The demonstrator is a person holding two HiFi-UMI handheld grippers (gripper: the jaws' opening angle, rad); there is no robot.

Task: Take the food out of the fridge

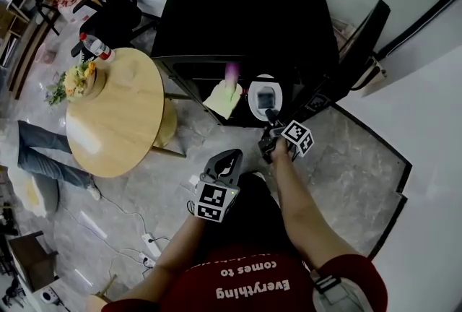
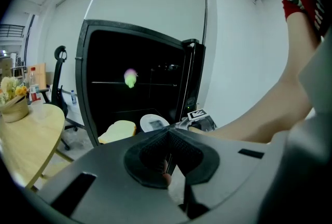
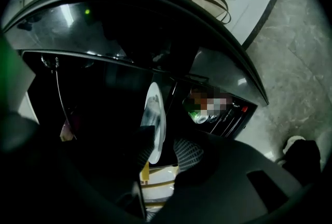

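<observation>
Right gripper [image 3: 163, 151]: fingers spread astride the rim of the white plate [image 3: 154, 114], low in the open fridge [image 1: 245, 0]. Left gripper [image 2: 168, 151]: fingers pressed together. We judge the plate stiff, slick, breakable; pinch its rim firmly.

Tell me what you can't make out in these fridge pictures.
What lies on the plate: blurred and small in the head view, and the plate is edge-on in the right gripper view.
Pink-and-green item: only a blur in the left gripper view.
Yellow item: bread or cloth, too soft to tell in the head view.
Fridge interior: too dark in the right gripper view.
</observation>
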